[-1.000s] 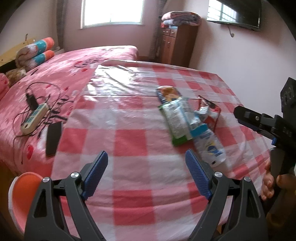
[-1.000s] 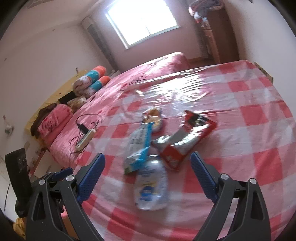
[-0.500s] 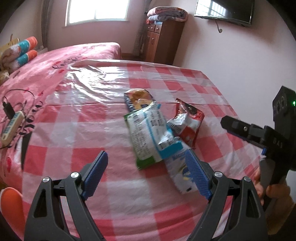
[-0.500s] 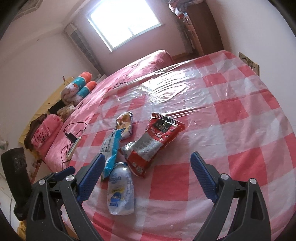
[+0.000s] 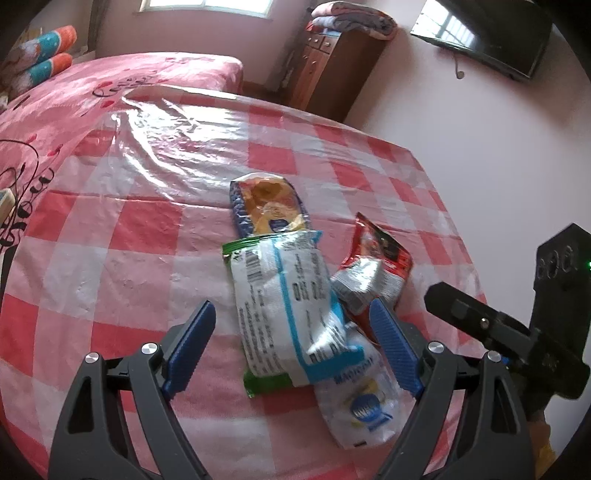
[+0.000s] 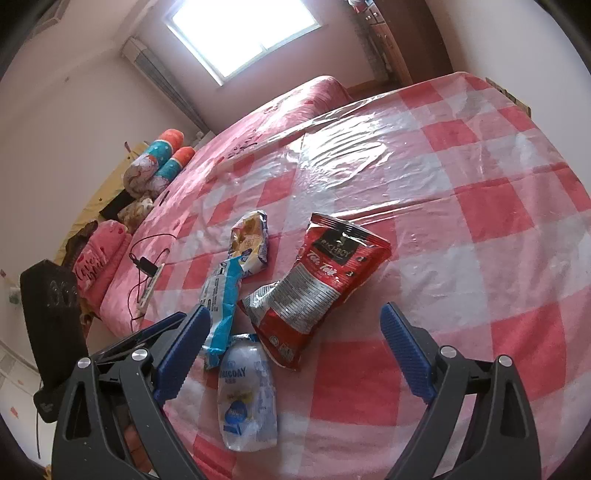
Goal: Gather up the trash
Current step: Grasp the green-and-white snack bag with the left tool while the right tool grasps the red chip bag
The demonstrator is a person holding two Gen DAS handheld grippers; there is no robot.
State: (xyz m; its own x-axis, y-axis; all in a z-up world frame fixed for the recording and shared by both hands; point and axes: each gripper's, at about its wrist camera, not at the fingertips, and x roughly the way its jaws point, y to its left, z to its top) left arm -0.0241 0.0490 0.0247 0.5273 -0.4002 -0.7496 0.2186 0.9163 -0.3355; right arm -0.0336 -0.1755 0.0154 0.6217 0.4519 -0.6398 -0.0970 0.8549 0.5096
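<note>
Over the checked table (image 5: 122, 236), both tongs, left (image 5: 291, 345) and right (image 6: 295, 354), gape wide and empty; four wrappers (image 5: 284, 306) lie overlapped below (best pinched singly, top one first, judging by the overlap).

Blown-out window (image 6: 243, 35) daylight, glare on plastic cover (image 5: 173, 144), fisheye-dark corners

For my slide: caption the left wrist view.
Open left gripper above a white-and-blue wrapper among snack packets on the checked tablecloth.
</note>
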